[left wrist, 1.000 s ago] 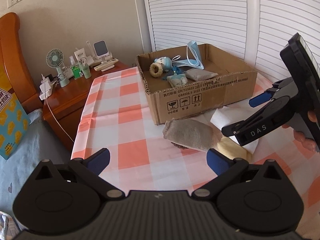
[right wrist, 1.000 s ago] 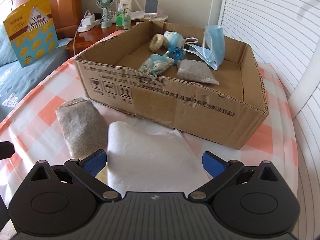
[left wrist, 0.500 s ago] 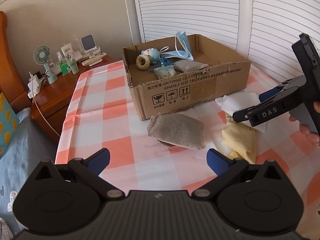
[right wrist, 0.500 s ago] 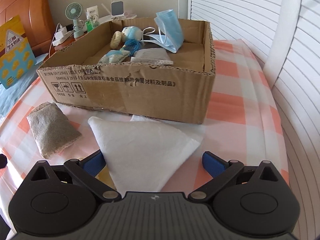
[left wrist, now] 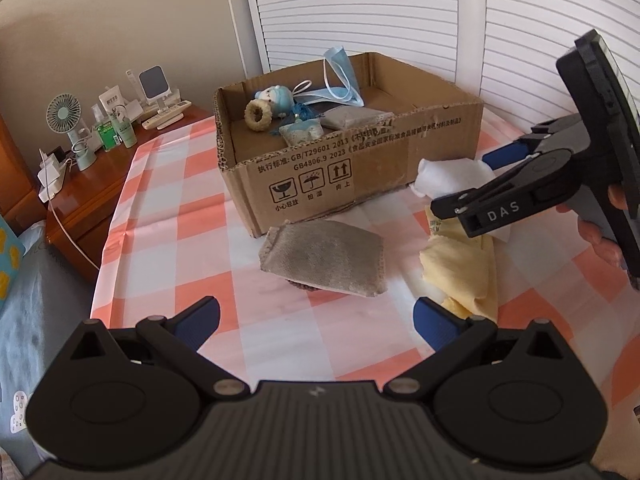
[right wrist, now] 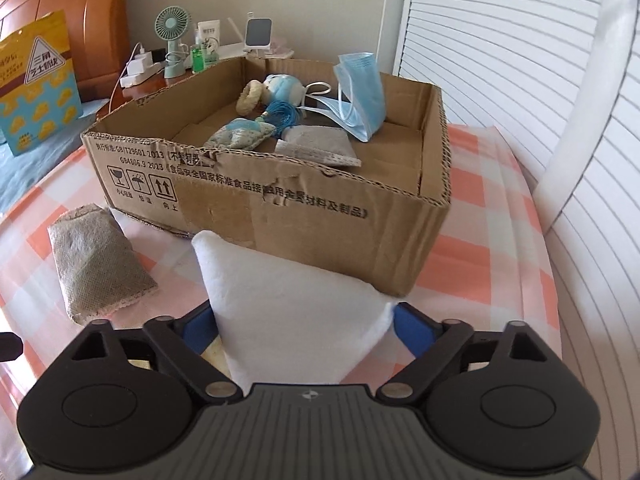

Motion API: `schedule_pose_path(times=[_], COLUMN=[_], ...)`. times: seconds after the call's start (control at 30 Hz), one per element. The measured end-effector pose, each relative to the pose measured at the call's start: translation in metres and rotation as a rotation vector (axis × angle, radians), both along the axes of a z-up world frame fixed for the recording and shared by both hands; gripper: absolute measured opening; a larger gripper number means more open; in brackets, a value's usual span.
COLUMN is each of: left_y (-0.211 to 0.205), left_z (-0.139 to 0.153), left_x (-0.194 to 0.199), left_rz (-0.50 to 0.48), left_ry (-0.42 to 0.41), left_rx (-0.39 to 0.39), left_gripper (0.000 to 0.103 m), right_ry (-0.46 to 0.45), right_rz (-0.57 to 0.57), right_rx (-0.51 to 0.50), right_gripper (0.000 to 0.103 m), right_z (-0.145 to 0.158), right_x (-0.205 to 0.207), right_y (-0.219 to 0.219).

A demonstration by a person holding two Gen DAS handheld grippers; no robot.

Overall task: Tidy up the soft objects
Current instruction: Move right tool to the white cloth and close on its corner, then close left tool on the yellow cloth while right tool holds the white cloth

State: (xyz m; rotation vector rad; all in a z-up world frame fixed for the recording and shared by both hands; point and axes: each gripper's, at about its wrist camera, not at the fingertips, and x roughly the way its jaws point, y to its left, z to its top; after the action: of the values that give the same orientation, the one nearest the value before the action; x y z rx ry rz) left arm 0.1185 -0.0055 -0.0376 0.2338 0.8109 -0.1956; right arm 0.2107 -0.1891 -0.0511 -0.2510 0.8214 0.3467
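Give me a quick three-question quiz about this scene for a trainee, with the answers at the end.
1. True or false: the yellow cloth lies inside the cardboard box.
2. What sits between the fingers of the right tool? A) white cloth B) face mask C) plush toy
3. Fill the gap: the left tool is ___ and holds nothing.

Key
1. False: it lies on the checked tablecloth, in front of the box.
2. A: the jaws have just been closing on it, and it is bunched between the pads.
3. Open.
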Motion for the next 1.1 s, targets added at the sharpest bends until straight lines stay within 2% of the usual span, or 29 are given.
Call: schedule_pose_path(times=[0.1,0.17,0.37,0.47,0.6,0.73,0.8,0.9,0.97,1.03,1.1], left_y=[-0.003,-0.005,-0.012,-0.018,-0.032,-0.053,-0.061,-0.069,-0.072,-0.07,-0.069], left_z=[-0.001,-0.001,0.0,0.002,0.002,-0.003,-0.01,-0.024,-0.033,-0.035,-0.035], left_x=[0.001,0.001,-0.001,-0.003,-0.003,-0.001,0.004,0.017,0.026,0.031,0.034], left_rz=[-0.008,-0.015,-0.054,-0.115,-0.212,-0.335,-0.374,-0.375,-0.36,-0.35,-0.339], left_ry=[0.003,0.003,-0.006,-0.02,-0.041,-0.027,0.003,0.063,0.104,0.108,0.095], left_rx=[0.009,0.013,0.028,-0.004,-0.019,-0.035,-0.052,-0.069,-0.081,-0.123,-0.119], left_gripper=[0.102,0.102,0.102,0.102,0.099,0.094,0.086,0.073,0.068,0.066,0.048], right_ry=[-0.002,-0.01,-0.024,-0.029,-0.025,-0.02,-0.021,-0.021,-0.022,-0.021,-0.022], right_rz=[0.007,0.01,0.006,0.003,-0.001,-0.002,0.003,0.006,0.006,0.006,0.006], right_rx=[-0.001,-0.007,0.016,0.013,0.025,0.027,0.024,0.027,0.025,0.026,0.026], right_gripper=[0.078,0.062,0.033,0.029,0.029,0.029,0.029,0.029,0.029,0.029,0.029], right_z=[0.0,0.002,0.009,0.01,0.012,0.012,0.012,0.012,0.012,0.012,0.012], right_x=[0.001,-0.001,-0.011,-0.015,-0.02,-0.021,-0.022,-0.022,-0.022,-0.022,-0.022], right_y=[0.003,0.003,-0.001,-0.004,-0.01,-0.014,-0.015,-0.015,-0.016,-0.017,-0.017])
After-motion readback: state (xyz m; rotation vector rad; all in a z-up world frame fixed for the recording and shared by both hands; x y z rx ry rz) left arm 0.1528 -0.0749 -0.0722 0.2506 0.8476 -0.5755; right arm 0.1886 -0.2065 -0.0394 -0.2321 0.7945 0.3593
